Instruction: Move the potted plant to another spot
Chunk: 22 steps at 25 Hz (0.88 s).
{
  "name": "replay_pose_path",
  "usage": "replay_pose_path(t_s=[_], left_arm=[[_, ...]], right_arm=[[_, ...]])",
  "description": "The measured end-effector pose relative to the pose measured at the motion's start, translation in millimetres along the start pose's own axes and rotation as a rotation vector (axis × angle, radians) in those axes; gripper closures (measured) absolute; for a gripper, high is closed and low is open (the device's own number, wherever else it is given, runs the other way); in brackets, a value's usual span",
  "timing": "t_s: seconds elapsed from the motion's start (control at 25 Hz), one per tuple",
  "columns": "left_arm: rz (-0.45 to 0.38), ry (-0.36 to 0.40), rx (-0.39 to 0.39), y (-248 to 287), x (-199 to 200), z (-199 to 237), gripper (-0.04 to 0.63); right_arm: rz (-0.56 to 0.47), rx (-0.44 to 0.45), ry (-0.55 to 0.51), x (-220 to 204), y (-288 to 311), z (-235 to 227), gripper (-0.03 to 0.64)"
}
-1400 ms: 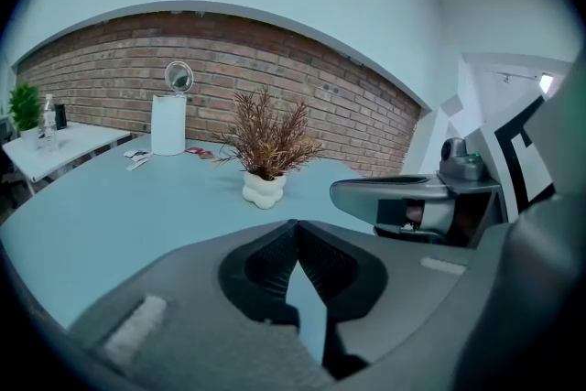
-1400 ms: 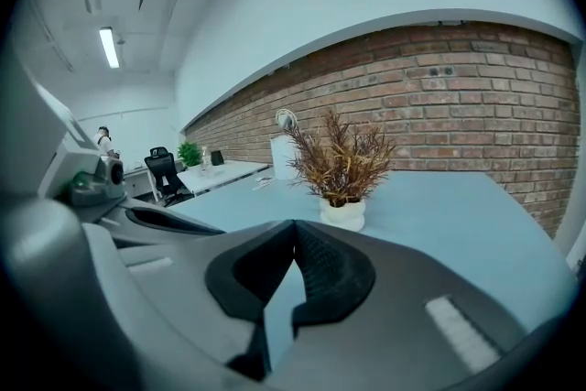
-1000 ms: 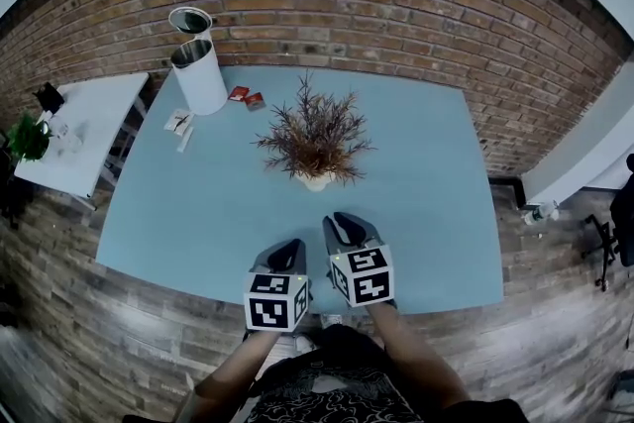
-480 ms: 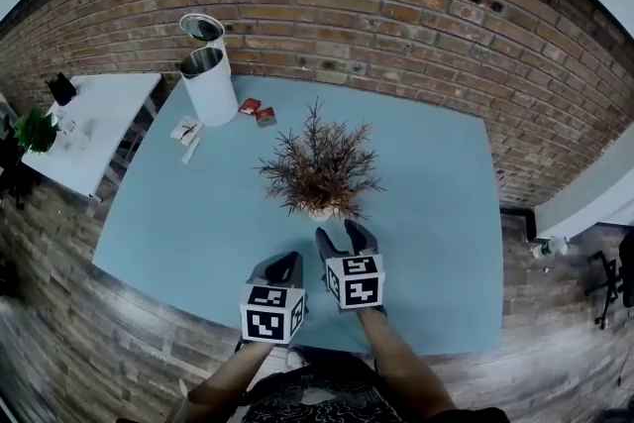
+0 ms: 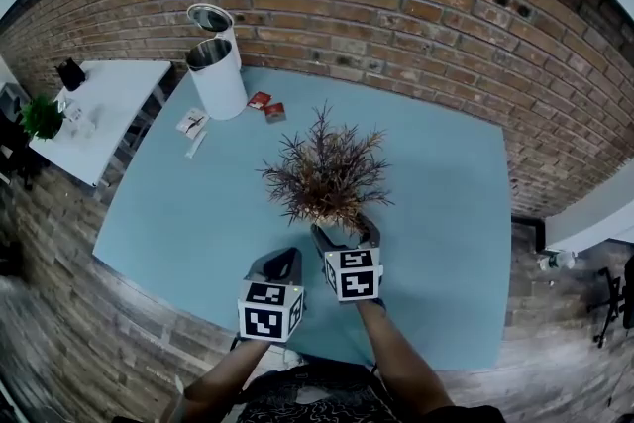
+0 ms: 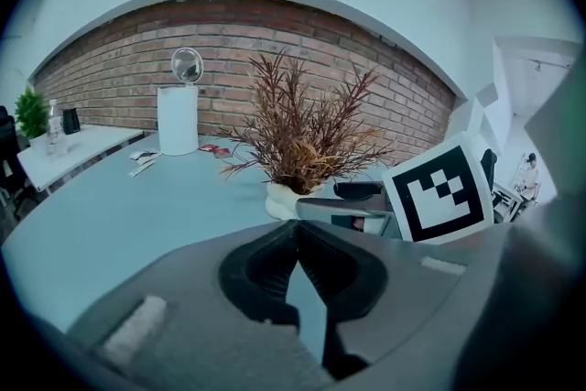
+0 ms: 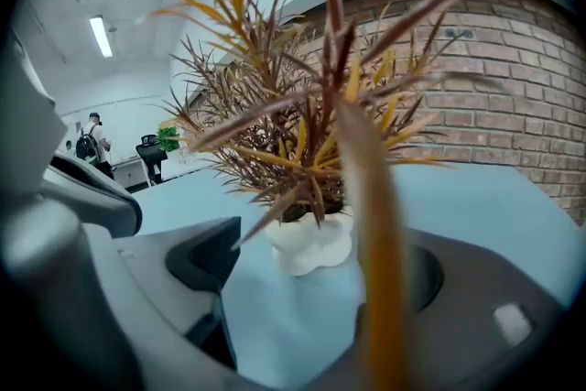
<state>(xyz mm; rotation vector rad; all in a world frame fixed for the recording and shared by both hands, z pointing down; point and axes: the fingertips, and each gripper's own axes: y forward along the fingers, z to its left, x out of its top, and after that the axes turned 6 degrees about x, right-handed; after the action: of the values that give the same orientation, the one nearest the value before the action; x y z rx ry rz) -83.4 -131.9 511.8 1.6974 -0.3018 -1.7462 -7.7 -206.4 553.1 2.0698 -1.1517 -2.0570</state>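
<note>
The potted plant [image 5: 325, 171], reddish-brown spiky leaves in a small white pot [image 7: 309, 243], stands mid-table on the light blue table [image 5: 178, 203]. My right gripper [image 5: 345, 231] is at the pot's near side. Its jaws are opening, and in the right gripper view [image 7: 311, 288] the pot sits just past their tips, untouched, with leaves brushing across the lens. My left gripper [image 5: 284, 260] hangs to the left and slightly behind, shut with nothing in it [image 6: 298, 238]. In the left gripper view the plant's pot [image 6: 279, 200] shows beside the right gripper's marker cube [image 6: 438, 192].
A white bin [image 5: 220, 74] with a raised lid stands at the table's far left corner, with red packets [image 5: 267, 104] and white sachets [image 5: 191, 124] near it. A white side table [image 5: 109, 104] with a small green plant [image 5: 42, 117] is at left. A brick wall [image 5: 396, 5] runs behind.
Both grippers have moved forward toward the plant. The right gripper's jaws have gone from nearly shut to wide apart at the pot.
</note>
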Motion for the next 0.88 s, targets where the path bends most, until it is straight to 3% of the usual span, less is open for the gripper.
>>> replay_pose_path(t_s=[0.24, 0.68, 0.88], left_arm=[[0.025, 0.002, 0.011, 7.8, -4.6, 2.6, 0.597], [0.047, 0.004, 0.042, 12.8, -3.1, 13.0, 0.597], [0.056, 0.01, 0.052, 12.4, -3.9, 17.3, 0.595]], right_arm=[[0.007, -0.004, -0.012, -2.2, 20.3, -10.1, 0.19], [0.011, 0.038, -0.04, -6.7, 46.0, -13.6, 0.173], [0.013, 0.015, -0.069, -1.7, 49.2, -16.9, 0.17]])
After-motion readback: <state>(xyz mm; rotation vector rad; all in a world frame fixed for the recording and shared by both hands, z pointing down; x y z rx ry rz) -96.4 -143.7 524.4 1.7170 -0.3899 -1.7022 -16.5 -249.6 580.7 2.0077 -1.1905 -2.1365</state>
